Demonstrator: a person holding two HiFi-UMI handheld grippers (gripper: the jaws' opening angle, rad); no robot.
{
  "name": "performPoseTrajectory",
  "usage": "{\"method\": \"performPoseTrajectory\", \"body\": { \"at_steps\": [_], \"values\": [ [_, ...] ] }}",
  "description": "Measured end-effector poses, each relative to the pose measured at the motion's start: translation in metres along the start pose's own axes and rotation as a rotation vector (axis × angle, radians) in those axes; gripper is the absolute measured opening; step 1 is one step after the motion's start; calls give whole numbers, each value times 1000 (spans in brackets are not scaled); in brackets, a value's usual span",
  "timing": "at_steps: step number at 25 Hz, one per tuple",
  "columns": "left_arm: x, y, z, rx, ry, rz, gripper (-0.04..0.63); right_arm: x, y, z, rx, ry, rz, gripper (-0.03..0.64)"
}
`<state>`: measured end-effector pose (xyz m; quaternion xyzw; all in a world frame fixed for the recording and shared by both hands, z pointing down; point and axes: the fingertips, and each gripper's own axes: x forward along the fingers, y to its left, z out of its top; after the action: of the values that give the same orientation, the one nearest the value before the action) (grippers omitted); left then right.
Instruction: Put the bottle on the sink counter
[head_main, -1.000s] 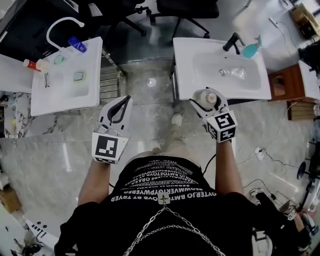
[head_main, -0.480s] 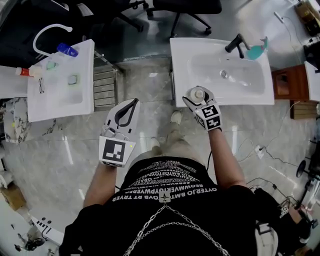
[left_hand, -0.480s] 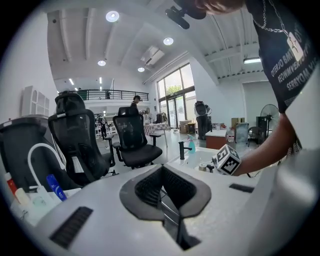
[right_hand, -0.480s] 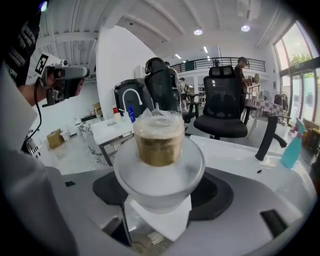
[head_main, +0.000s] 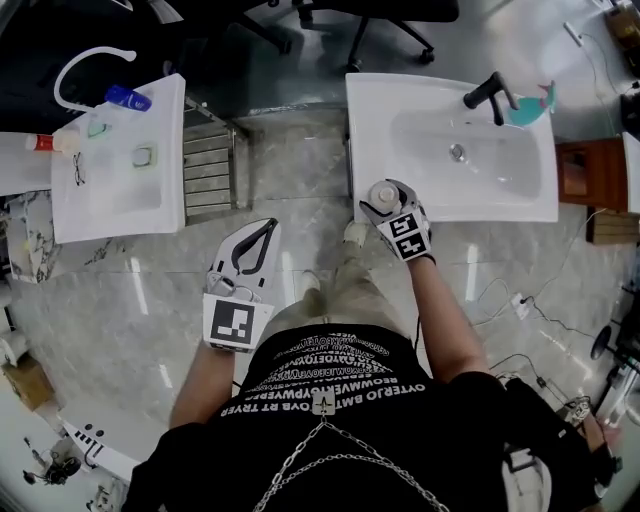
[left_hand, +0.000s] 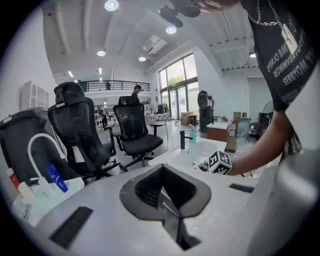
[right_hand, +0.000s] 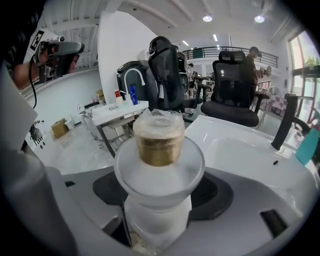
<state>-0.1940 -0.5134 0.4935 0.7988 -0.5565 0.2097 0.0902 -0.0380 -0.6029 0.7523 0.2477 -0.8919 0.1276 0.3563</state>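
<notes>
A frosted white bottle (right_hand: 159, 175) with a gold neck and clear cap stands upright between the jaws of my right gripper (head_main: 385, 205), which is shut on it. In the head view the bottle (head_main: 384, 193) sits over the front left corner of the white sink counter (head_main: 380, 110) on the right; whether its base touches the counter is hidden. My left gripper (head_main: 255, 240) hangs over the floor between the two sinks, shut with nothing in it; in its own view the jaws (left_hand: 162, 195) meet.
The right sink has a black tap (head_main: 488, 92) and a teal bottle (head_main: 535, 105) at its back. A second sink counter (head_main: 120, 195) at left carries a blue bottle (head_main: 128, 98), a red-capped bottle (head_main: 50, 141) and a white tap. Office chairs stand behind both sinks.
My right gripper has carried the bottle left and toward the sink's front left corner. The left gripper has drifted slightly right and stays shut.
</notes>
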Motion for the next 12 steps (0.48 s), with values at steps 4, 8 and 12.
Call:
{"method": "performPoseTrajectory", "body": {
  "at_steps": [4, 8, 12],
  "values": [
    [0, -3, -6, 18, 26, -4, 6, 9, 0, -14, -58, 19, -13, 334],
    [-10, -2, -3, 30, 10, 3, 6, 12, 2, -16, -47, -25, -21, 336],
    [-30, -2, 9, 57, 6, 30, 5, -1, 7, -10, -27, -45, 3, 389]
  ]
}}
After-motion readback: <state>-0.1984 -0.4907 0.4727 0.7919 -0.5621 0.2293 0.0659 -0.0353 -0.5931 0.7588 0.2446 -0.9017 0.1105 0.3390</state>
